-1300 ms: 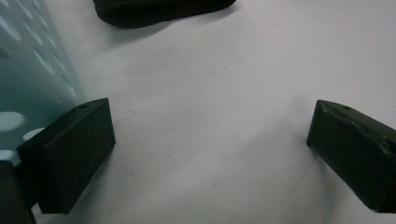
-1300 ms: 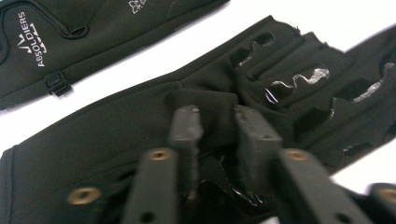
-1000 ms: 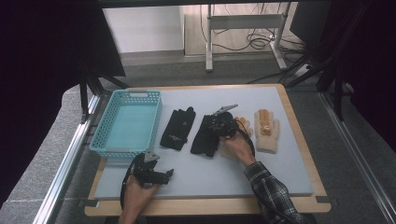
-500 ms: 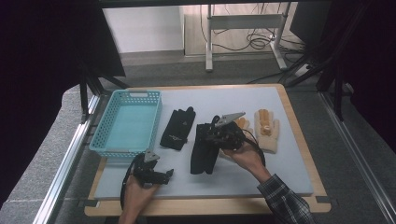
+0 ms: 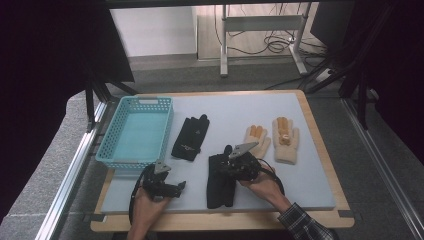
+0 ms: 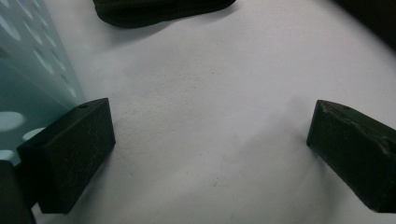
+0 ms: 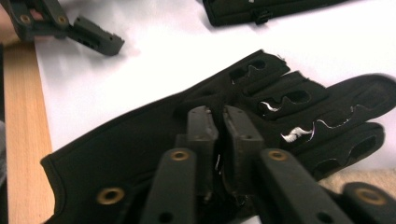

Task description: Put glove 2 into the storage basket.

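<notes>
The blue basket point(image 5: 111, 143) on the table holds nothing.

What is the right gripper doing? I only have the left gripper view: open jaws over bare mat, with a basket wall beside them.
Observer: The right gripper has its tips on the palm of a black glove lying near the table's front edge.
Operator: Is it gripping the glove?
Observer: Its jaws have just been opening and stand a narrow gap apart. I cannot tell whether fabric is pinched between them.
Operator: Anything in the basket yet?
Observer: No, the blue basket holds nothing.
</notes>
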